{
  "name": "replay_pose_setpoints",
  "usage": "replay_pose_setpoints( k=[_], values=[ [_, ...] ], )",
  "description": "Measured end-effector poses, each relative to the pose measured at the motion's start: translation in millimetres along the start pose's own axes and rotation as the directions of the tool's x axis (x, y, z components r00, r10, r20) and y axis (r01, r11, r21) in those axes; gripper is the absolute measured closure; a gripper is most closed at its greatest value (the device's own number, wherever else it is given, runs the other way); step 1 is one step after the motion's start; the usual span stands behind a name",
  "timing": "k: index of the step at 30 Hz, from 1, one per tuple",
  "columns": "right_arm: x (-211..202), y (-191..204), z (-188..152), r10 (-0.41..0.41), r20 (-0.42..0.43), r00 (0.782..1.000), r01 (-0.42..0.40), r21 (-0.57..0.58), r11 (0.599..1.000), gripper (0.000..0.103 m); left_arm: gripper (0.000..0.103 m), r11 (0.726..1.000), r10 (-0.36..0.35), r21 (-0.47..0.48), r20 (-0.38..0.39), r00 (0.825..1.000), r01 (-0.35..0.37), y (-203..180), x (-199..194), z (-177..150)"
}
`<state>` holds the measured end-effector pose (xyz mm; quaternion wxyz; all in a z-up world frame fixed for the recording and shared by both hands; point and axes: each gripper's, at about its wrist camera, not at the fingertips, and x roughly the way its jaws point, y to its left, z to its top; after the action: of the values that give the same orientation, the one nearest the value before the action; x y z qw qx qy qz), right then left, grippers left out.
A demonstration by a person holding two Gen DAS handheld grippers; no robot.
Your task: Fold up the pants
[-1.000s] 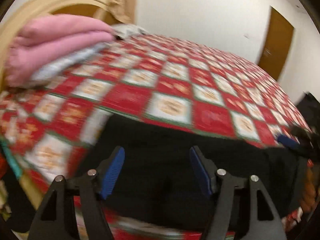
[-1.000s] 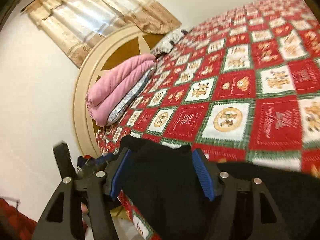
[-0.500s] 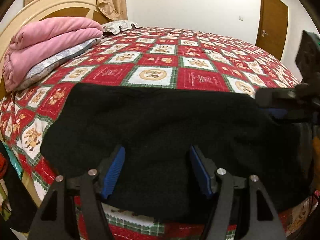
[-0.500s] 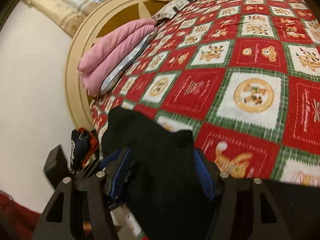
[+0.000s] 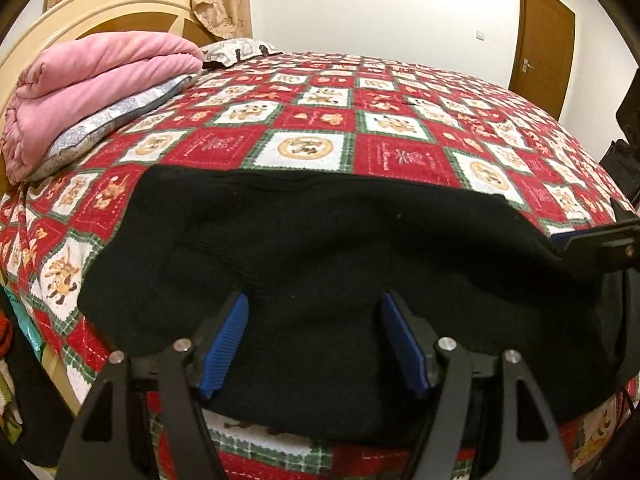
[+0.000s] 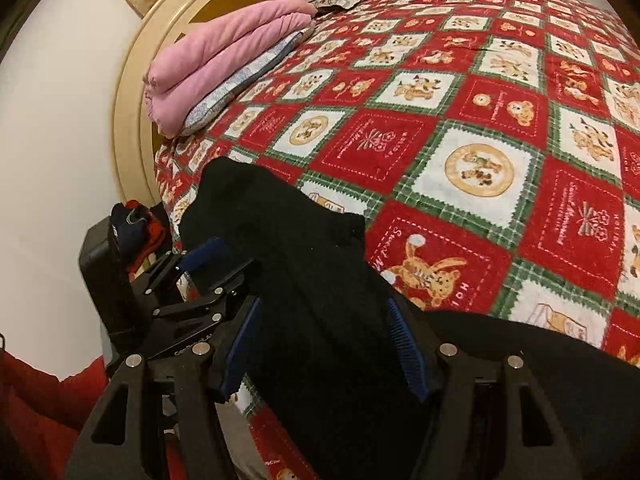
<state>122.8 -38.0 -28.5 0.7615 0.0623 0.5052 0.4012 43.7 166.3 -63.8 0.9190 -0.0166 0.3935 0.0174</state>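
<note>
Black pants (image 5: 320, 264) lie spread across the near edge of a bed with a red, white and green patchwork cover (image 5: 312, 136). My left gripper (image 5: 314, 320) is open, its blue pads (image 5: 224, 336) wide apart just over the near part of the cloth. In the right wrist view the pants (image 6: 312, 264) run between my right gripper's (image 6: 324, 332) blue pads (image 6: 404, 340), which stand wide apart; a bunched end lies ahead of it. The left gripper (image 6: 192, 276) shows at its left. The right gripper's finger (image 5: 592, 244) shows at the right edge of the left wrist view.
A folded pink blanket (image 5: 92, 80) rests on a grey pillow (image 5: 108, 124) by the cream headboard (image 5: 100, 16). A brown door (image 5: 540, 44) stands at the far right. Red and dark clothes (image 6: 140, 228) lie beside the bed.
Both grippers have come down and closer to the pants at the bed's near edge. The cloth now lies flatter and more spread out. Both jaws stay wide apart.
</note>
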Motion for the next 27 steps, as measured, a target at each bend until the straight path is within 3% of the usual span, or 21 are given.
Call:
replay_pose_setpoints(
  k=[7, 10, 14, 17, 23, 25, 26, 27],
  values=[
    [0, 13, 18, 0.129, 0.044, 0.991, -0.128, -0.032, 0.991, 0.038, 0.030, 1.000, 0.003, -0.001, -0.002, 1.000, -0.003, 0, 0, 0],
    [13, 7, 24, 0.122, 0.014, 0.992, -0.122, 0.008, 0.993, 0.038, 0.030, 1.000, 0.001, -0.003, -0.006, 1.000, -0.001, 1, 1, 0],
    [25, 0, 25, 0.169, -0.028, 0.985, -0.168, 0.055, 0.984, 0.038, 0.029, 1.000, 0.000, -0.004, -0.004, 1.000, 0.000, 1, 1, 0],
    [23, -1, 25, 0.136, -0.022, 0.990, -0.135, 0.049, 0.990, 0.038, 0.029, 1.000, -0.002, -0.003, -0.005, 1.000, 0.002, 2, 1, 0],
    [12, -25, 42, 0.058, 0.124, 0.991, -0.070, 0.097, 0.993, 0.038, 0.029, 1.000, -0.001, -0.006, -0.006, 1.000, 0.001, 1, 1, 0],
    [24, -34, 47, 0.019, 0.111, 0.994, -0.031, 0.112, 0.993, 0.051, 0.029, 1.000, 0.000, -0.005, -0.005, 1.000, 0.000, 1, 1, 0],
    [31, -37, 47, 0.014, 0.089, 0.996, -0.024, 0.117, 0.993, 0.071, 0.029, 1.000, 0.000, -0.004, -0.005, 1.000, -0.001, 1, 1, 0],
    [39, -39, 48, 0.010, 0.055, 0.998, -0.016, 0.121, 0.993, 0.079, 0.029, 1.000, 0.000, -0.005, -0.006, 1.000, 0.000, 1, 1, 0]
  ],
)
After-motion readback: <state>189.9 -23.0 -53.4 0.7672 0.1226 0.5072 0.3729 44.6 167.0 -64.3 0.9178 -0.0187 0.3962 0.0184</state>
